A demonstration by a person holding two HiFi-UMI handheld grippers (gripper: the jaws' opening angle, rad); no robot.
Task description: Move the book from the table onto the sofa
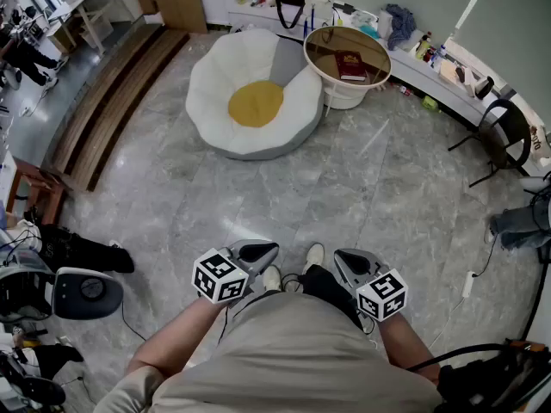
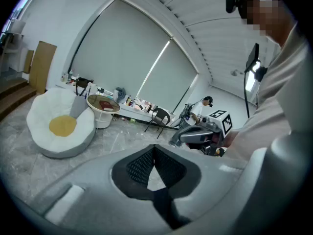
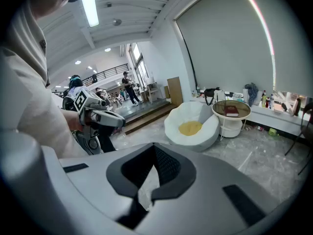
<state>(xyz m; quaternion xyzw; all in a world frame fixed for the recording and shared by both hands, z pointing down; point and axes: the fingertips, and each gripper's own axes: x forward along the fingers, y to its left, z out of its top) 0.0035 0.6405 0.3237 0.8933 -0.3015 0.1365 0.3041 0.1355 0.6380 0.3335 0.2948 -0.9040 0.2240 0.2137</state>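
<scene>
- Your left tool (image 1: pixel 269 249) and right tool (image 1: pixel 341 258) are both closed on nothing, held close to your body.
- Bare floor (image 1: pixel 362 179) lies open between you and the white sofa (image 1: pixel 225 71).
- The book (image 1: pixel 351 64) lies on the round tabletop (image 1: pixel 308 58), which stands just beside the sofa's right edge.
- The clutter on the ledge (image 1: pixel 430 71) behind is too small to name; some of it is perhaps bottles.
- Only the right gripper view shows a person (image 3: pixel 128 86) standing far back.

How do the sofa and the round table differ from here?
The sofa is white, lobed, with a yellow middle; the table has a round dark top on a white base. The sofa is wider than the table. The red book lies on the table, not the sofa. Both stand side by side on the floor.
</scene>
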